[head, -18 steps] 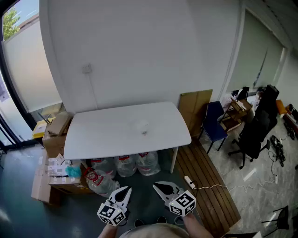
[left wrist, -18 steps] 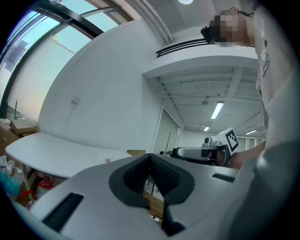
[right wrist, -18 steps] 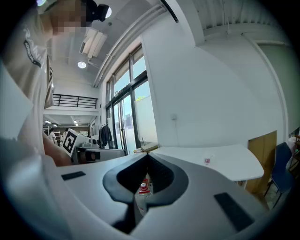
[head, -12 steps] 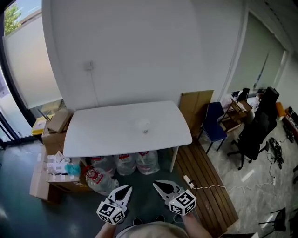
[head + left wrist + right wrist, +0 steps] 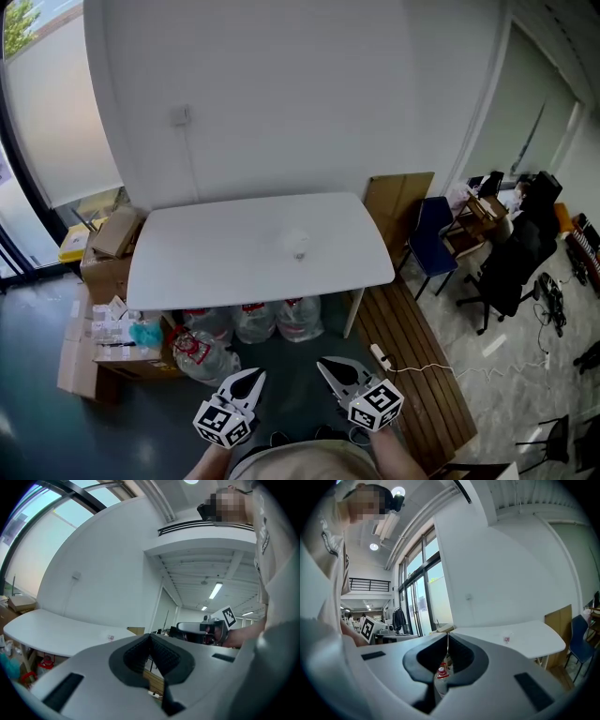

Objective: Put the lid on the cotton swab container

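Note:
Far ahead on the white table (image 5: 197, 272) stands a small clear cotton swab container (image 5: 298, 244); it is too small for me to tell a lid apart. It shows as a tiny speck in the left gripper view (image 5: 110, 638) and as a cotton swab container (image 5: 506, 640) on the tabletop in the right gripper view. My left gripper (image 5: 251, 376) and right gripper (image 5: 328, 367) hang low in front of me, well short of the table, both shut with nothing between them. The left gripper (image 5: 150, 635) and right gripper (image 5: 447, 634) show their jaws meeting at the tips.
Large water bottles (image 5: 255, 323) stand under the table. Cardboard boxes (image 5: 111, 246) and clutter pile at its left end. A blue chair (image 5: 431, 234), a leaning board (image 5: 398, 202) and a black office chair (image 5: 511, 272) stand to the right. A power strip (image 5: 382, 356) lies on the floor.
The view has shifted slightly, so the table sits a little higher and nearer. Both grippers stay shut and low, the right one slightly further right.

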A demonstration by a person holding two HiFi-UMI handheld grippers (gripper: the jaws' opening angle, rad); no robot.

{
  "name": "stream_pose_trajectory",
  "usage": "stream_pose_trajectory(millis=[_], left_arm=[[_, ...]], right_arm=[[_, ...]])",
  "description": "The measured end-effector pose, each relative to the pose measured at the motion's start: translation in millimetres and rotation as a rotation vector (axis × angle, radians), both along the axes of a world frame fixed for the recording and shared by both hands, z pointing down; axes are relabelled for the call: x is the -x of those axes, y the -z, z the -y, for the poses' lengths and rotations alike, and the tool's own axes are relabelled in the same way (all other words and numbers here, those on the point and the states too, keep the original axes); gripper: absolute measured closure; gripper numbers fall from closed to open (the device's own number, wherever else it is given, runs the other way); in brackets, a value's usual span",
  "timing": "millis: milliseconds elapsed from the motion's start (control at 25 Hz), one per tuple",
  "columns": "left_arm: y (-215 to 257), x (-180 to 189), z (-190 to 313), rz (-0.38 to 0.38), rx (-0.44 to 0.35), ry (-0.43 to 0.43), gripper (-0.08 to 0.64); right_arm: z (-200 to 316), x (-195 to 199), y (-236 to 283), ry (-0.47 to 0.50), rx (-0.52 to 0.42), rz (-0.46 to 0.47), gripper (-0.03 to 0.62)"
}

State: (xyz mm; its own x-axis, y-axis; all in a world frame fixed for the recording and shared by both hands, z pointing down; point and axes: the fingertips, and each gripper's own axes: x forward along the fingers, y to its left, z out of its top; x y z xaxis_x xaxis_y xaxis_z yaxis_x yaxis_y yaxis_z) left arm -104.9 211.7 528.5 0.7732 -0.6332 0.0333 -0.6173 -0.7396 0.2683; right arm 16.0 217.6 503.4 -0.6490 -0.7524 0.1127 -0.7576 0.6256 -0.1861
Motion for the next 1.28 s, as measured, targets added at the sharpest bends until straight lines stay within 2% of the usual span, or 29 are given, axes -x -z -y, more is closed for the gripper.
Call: stream_pose_trajectory(millis=[280,520,840,1280], left_arm=[[-20,11,16,-0.009,0.032,-0.028,0.546],[-24,6,36,-0.026,0.056,-0.027,0.546],[-28,-14,93,-0.028,0.070,0.015,0.546],[-6,-82,203,-0.009,0.027,0.037,0.546]], right_arm=[[10,6,-10,-0.059,0.005,0.014,0.575],[34,-1,-20,-0.060,0.032,0.001,0.575],[95,0,-37,0.054,0.040,-0.073,0.575],[199,-43,-33,0.175,0.003,-0.167,0.575]])
